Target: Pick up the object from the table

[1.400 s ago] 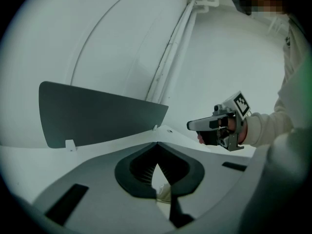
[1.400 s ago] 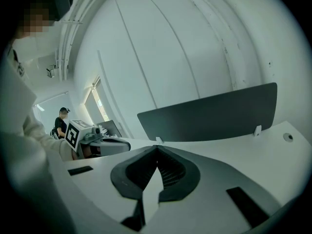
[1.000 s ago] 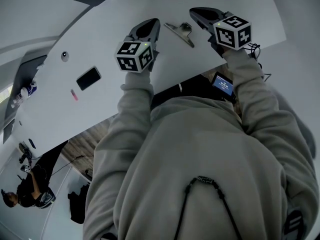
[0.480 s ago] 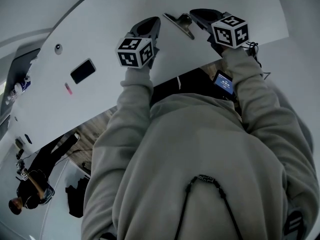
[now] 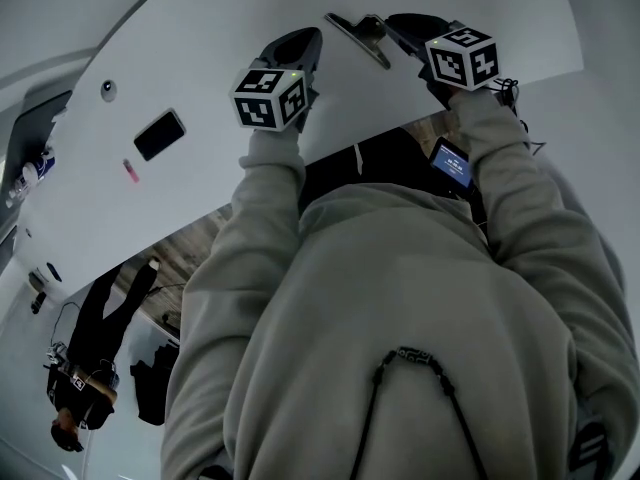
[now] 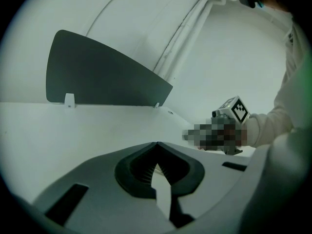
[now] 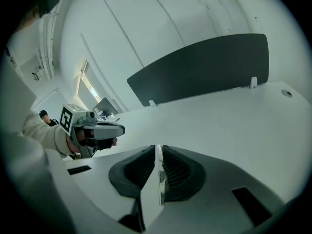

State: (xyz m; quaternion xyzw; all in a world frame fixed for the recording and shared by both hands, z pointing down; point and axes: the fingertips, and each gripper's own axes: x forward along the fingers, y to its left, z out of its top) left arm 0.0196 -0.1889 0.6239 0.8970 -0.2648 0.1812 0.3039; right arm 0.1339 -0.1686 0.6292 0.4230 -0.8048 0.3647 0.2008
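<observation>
A grey metal binder clip (image 5: 358, 36) shows at the far side of the white table (image 5: 200, 78), just left of my right gripper (image 5: 392, 24). In the right gripper view a thin metal strip (image 7: 159, 179) stands edge-on between the closed pads, so that gripper (image 7: 158, 152) is shut on the clip. I cannot tell whether the clip is off the table. My left gripper (image 5: 300, 40) hovers to the left of the clip, apart from it. Its fingertips meet (image 6: 157, 143) with nothing between them.
A black phone (image 5: 160, 134), a small pink item (image 5: 130, 170) and a round stud (image 5: 107, 89) lie on the table's left part. A dark divider panel (image 7: 204, 67) stands along the far edge. A small lit screen (image 5: 452, 163) hangs under my right sleeve. A person (image 5: 90, 368) stands on the floor at lower left.
Both grippers and the clip sit higher in the head view. The clip has shifted further than they have, ending close against the right gripper's tip.
</observation>
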